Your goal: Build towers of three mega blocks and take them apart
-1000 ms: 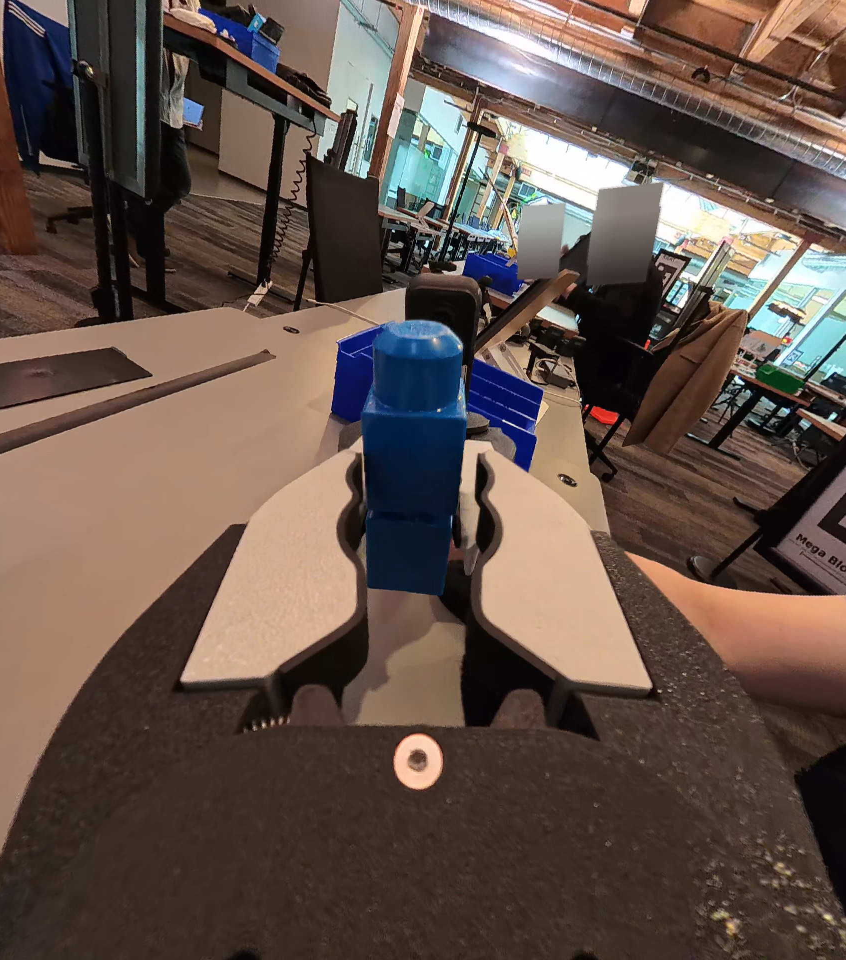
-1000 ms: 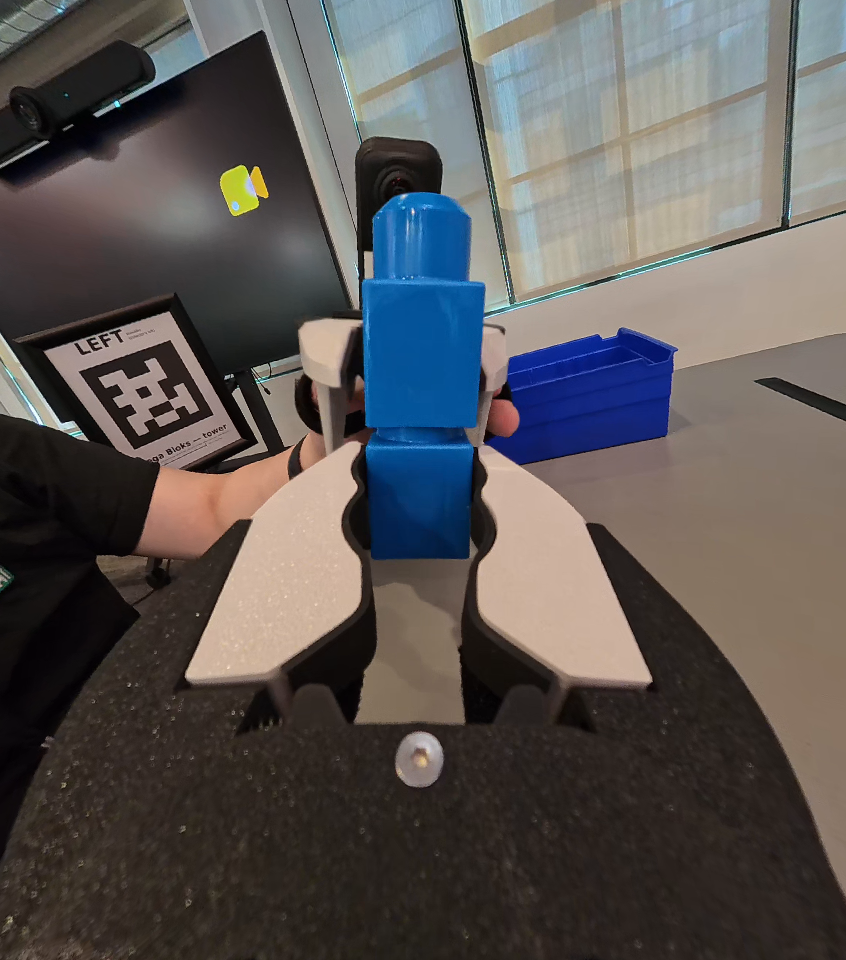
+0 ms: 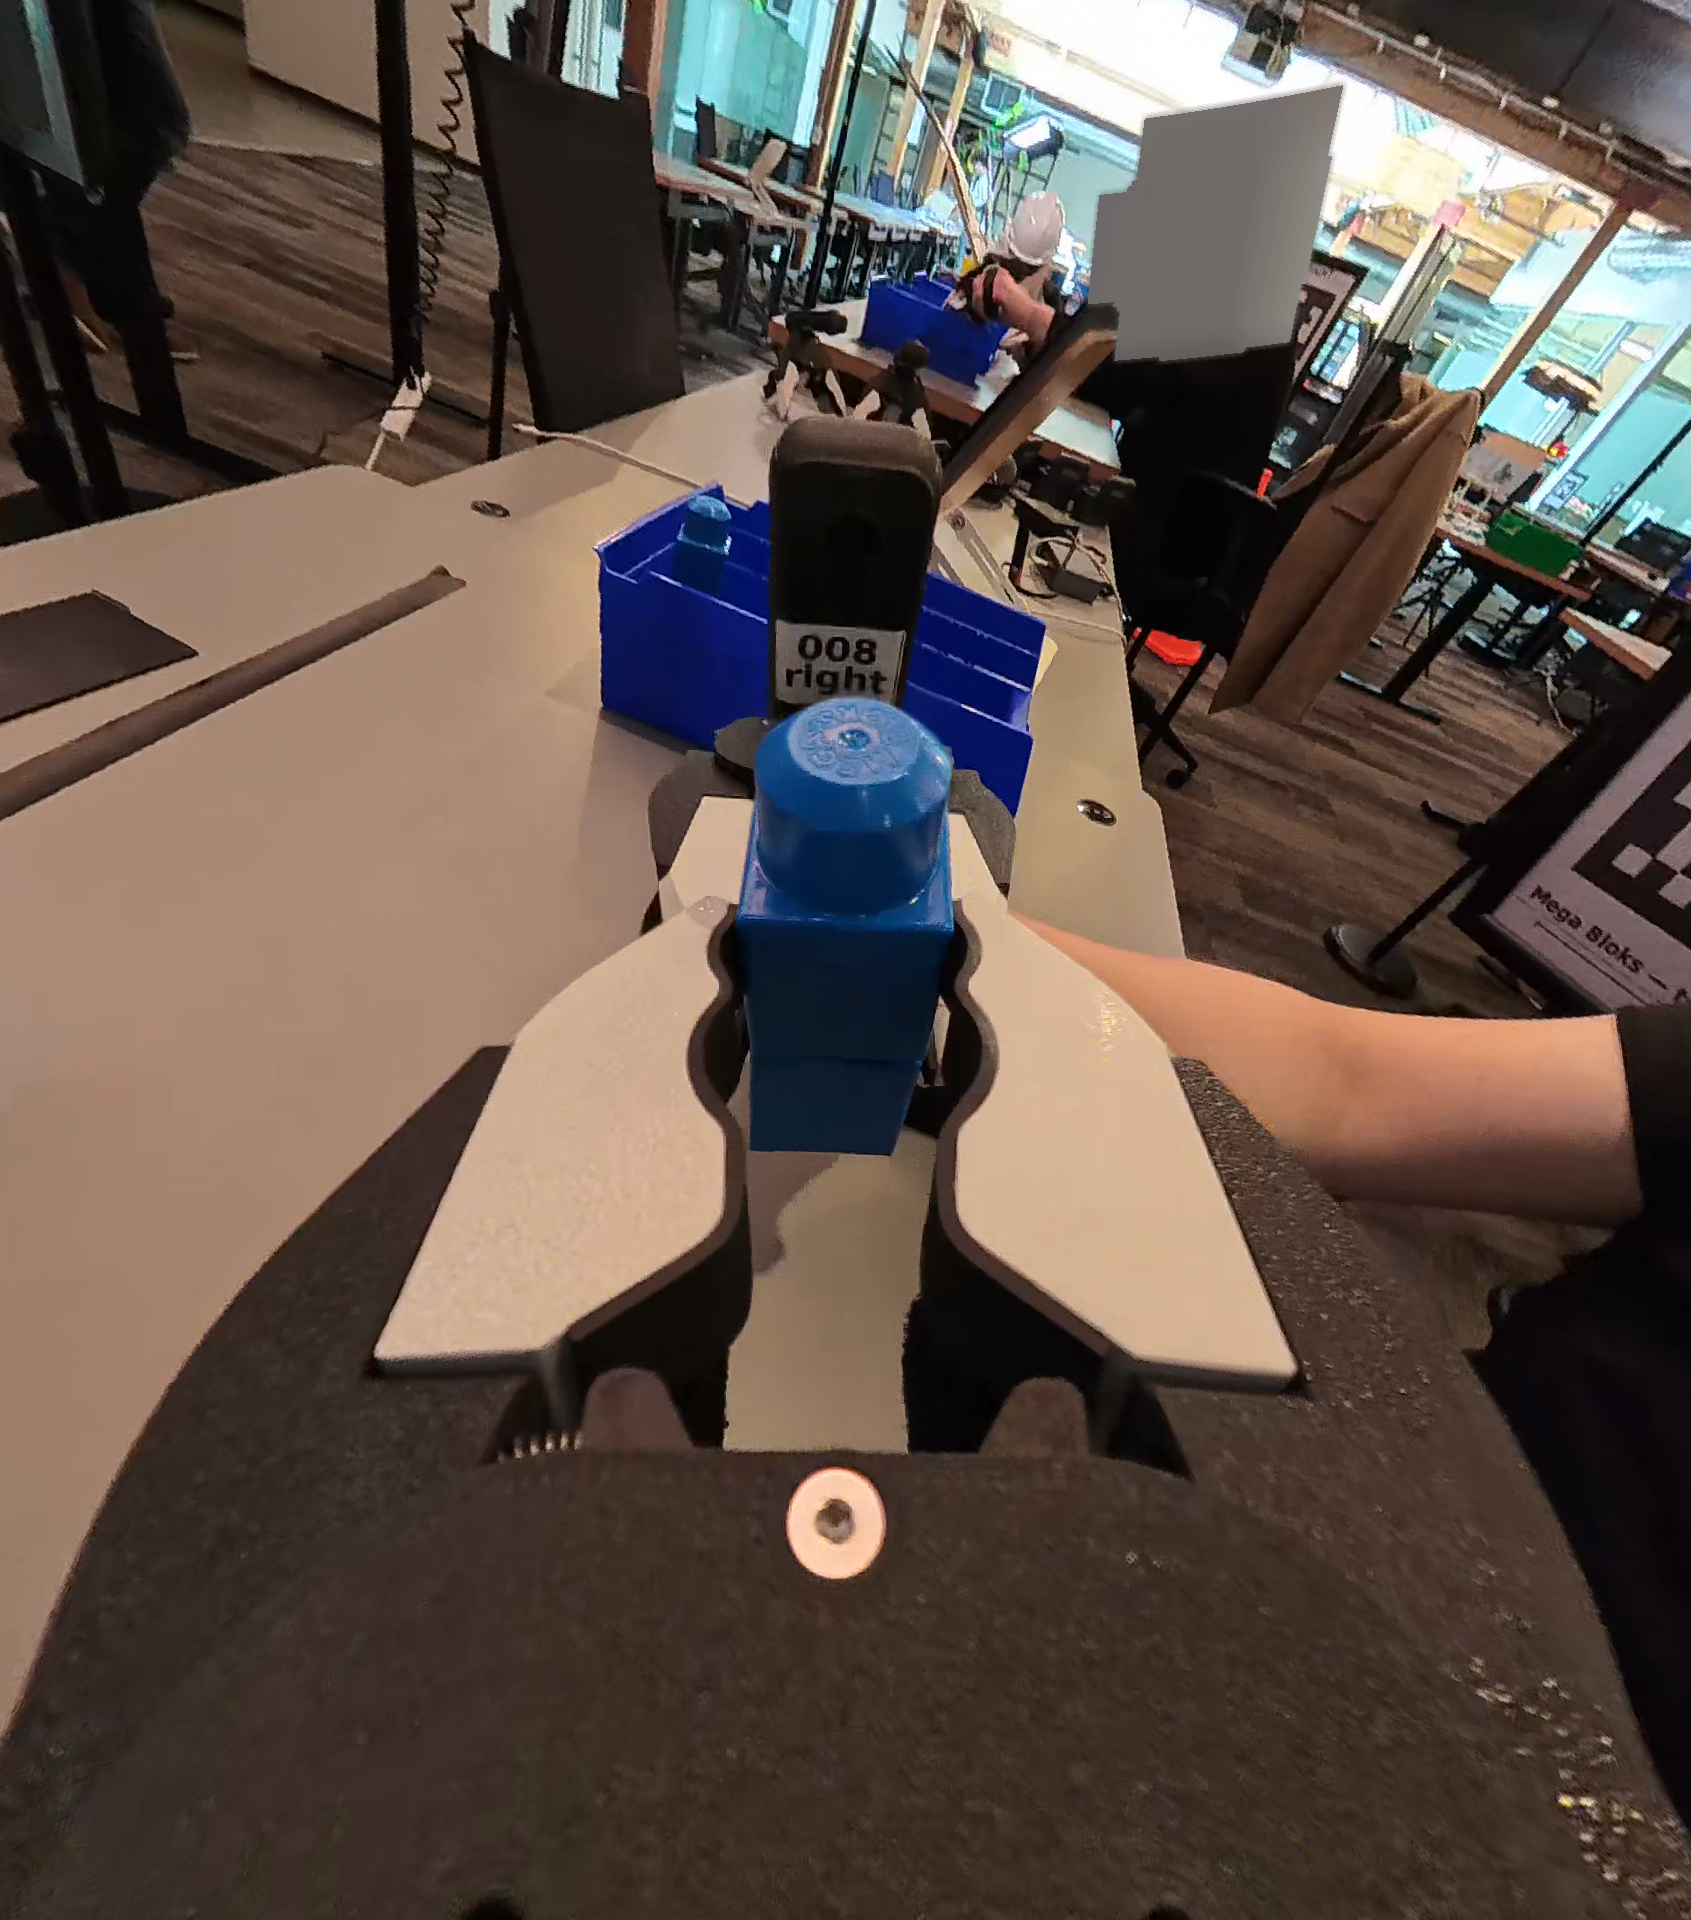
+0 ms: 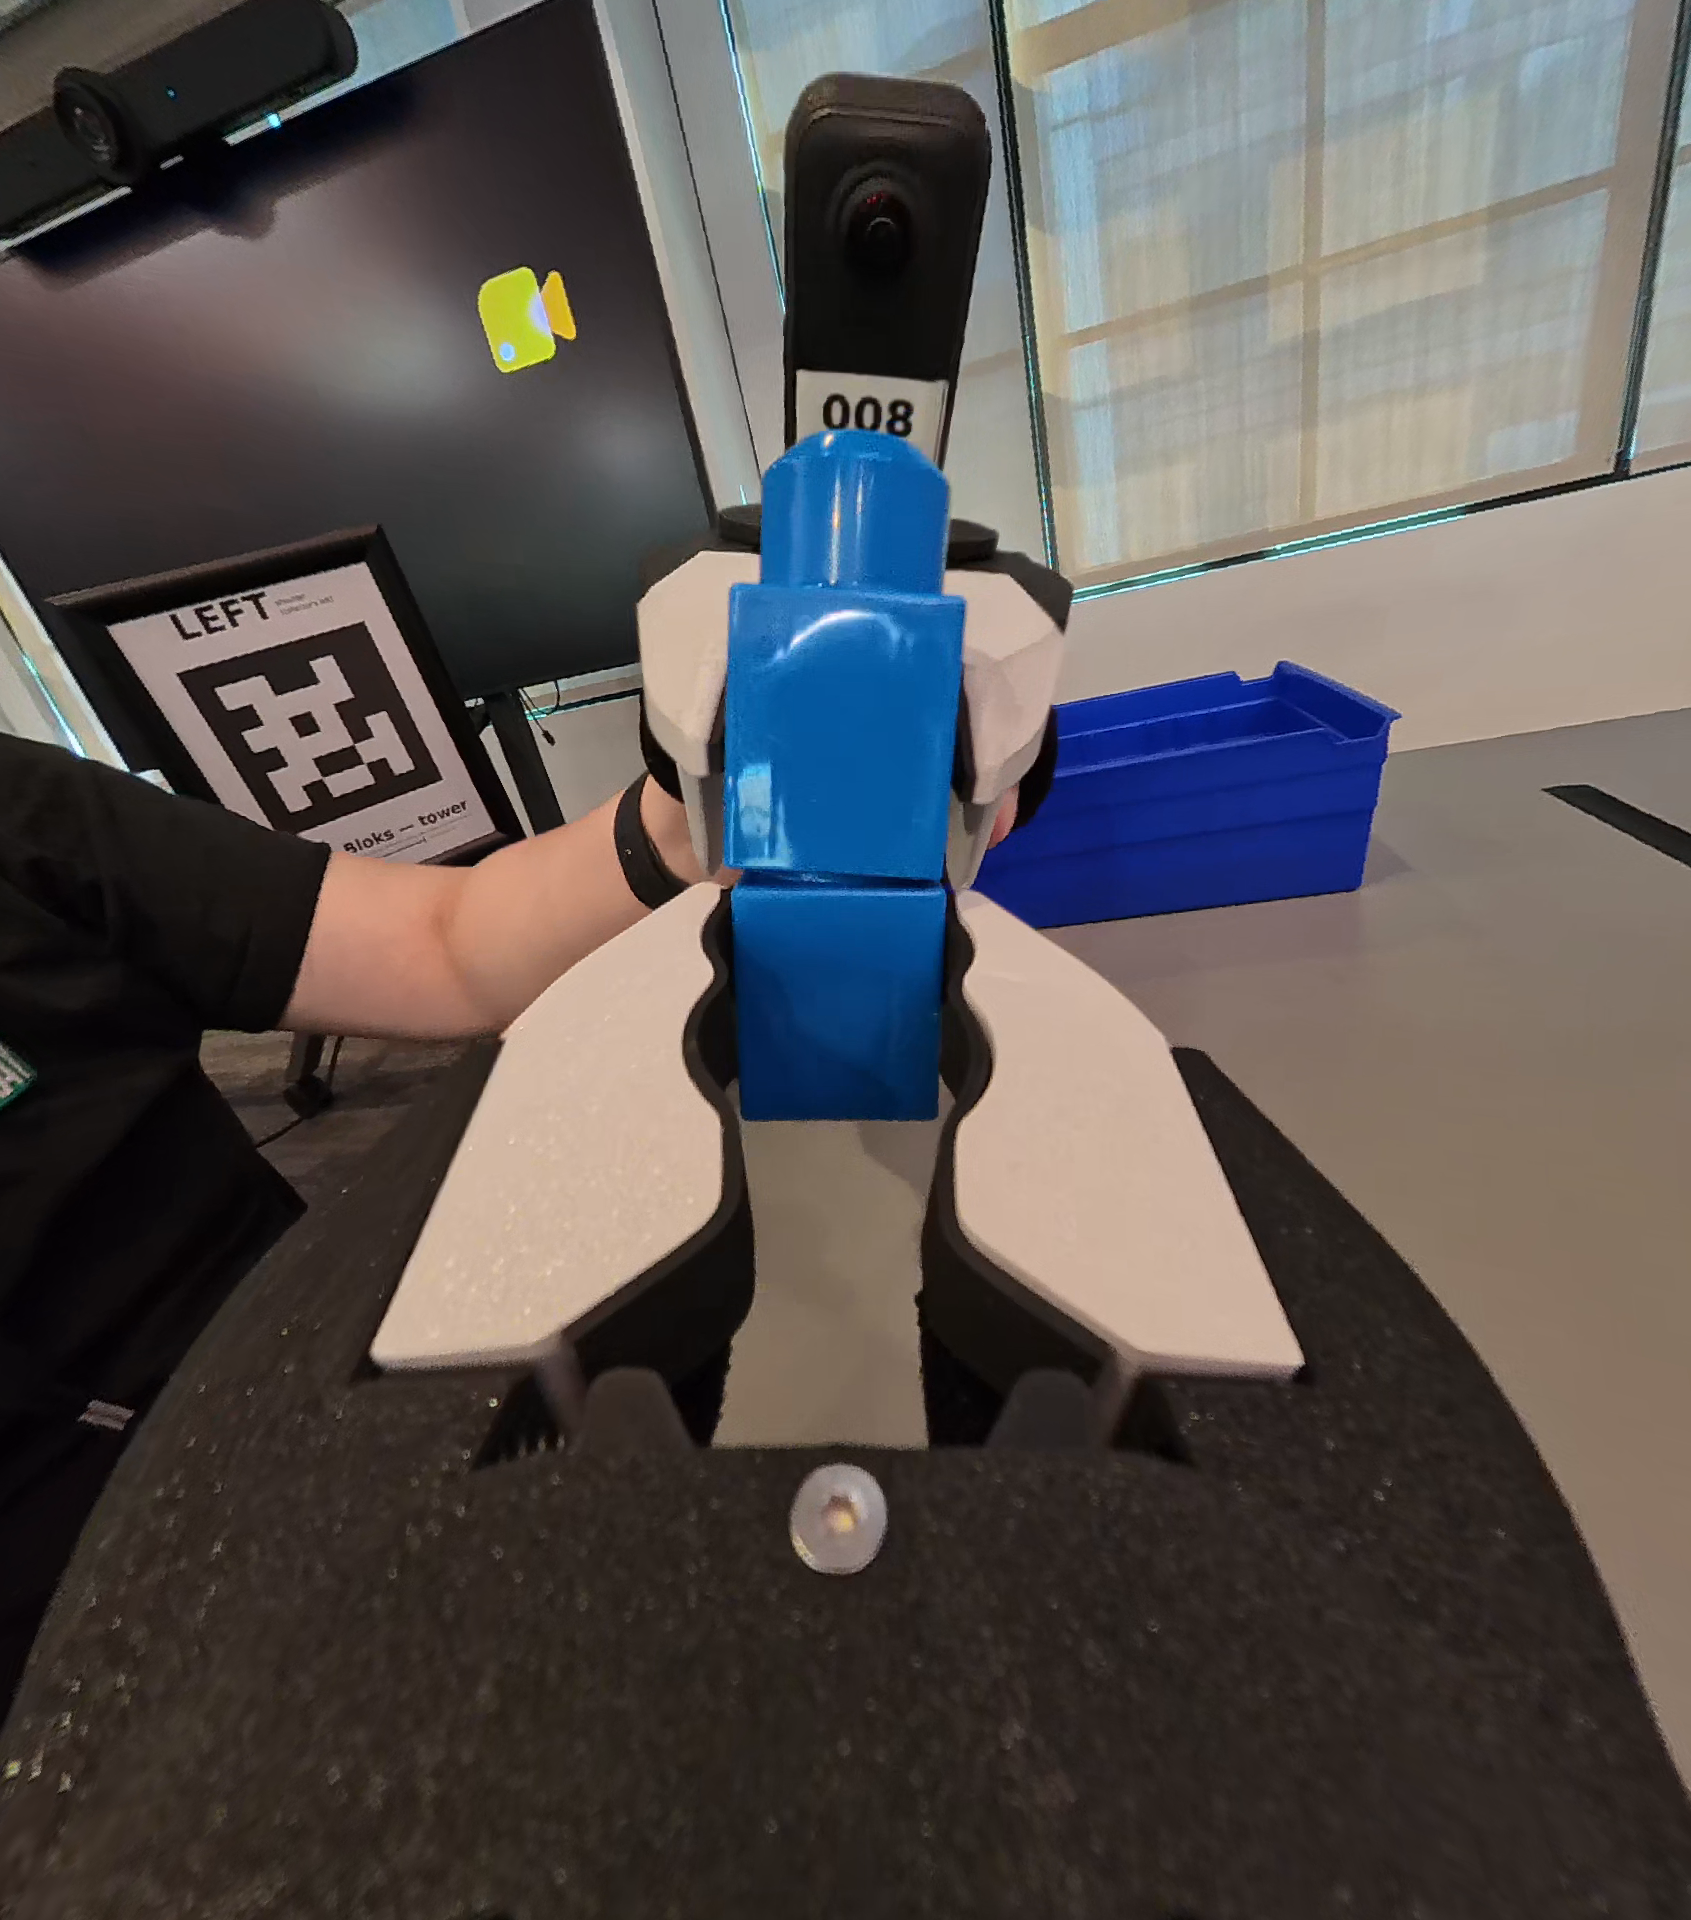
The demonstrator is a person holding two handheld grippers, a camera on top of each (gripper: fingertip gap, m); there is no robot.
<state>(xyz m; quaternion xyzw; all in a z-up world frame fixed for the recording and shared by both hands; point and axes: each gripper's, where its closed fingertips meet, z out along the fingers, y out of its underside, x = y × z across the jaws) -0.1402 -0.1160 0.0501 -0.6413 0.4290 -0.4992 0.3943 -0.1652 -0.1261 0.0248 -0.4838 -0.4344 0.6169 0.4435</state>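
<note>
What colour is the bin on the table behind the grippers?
Blue. The bin shows best in the right wrist view, on the grey table.

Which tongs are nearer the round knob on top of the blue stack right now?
Left. The left tongs clamp the upper block, directly beneath the knob. The right tongs clamp the lower block, one block farther down.
</note>
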